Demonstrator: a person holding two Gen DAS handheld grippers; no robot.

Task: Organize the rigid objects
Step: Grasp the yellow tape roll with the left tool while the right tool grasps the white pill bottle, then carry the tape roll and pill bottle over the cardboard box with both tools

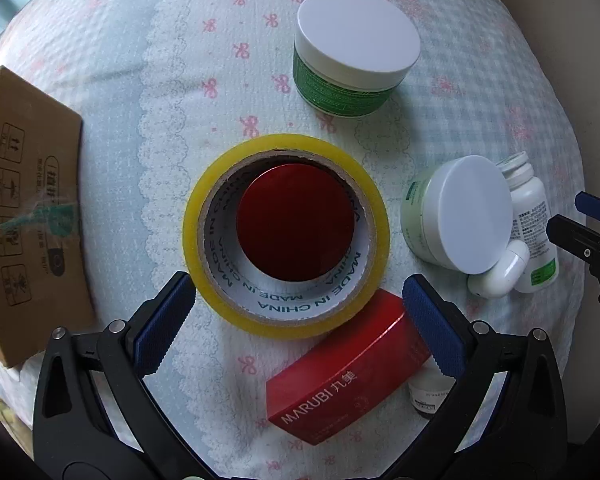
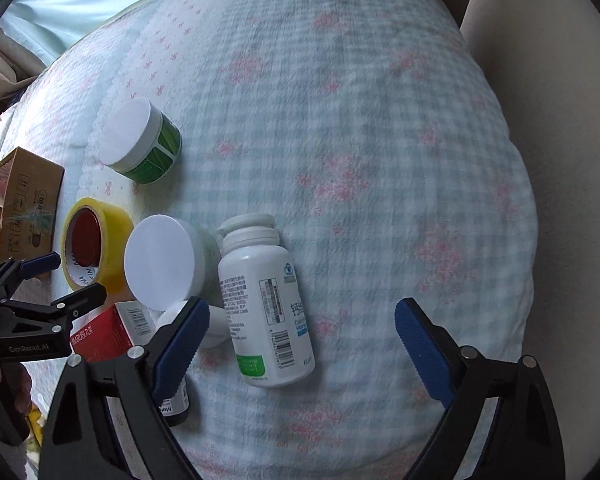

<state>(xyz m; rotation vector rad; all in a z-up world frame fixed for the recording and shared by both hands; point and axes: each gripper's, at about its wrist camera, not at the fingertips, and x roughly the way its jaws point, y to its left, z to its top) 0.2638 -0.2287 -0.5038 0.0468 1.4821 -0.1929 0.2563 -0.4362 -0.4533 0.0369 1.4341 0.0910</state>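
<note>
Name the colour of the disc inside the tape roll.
Dark red disc, ringed by the yellow tape roll; clearest in the left wrist view.

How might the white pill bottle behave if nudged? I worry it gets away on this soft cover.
The white pill bottle lies on its side, so its round body would probably roll sideways. The quilted cover may slow it. The smooth plastic looks stiff but perhaps slippery between the right gripper pads.

You see a yellow tape roll lying flat around a red round lid, a red MARUBI box touching it, a green jar upright, a pale jar tilted against a lying white pill bottle.
</note>
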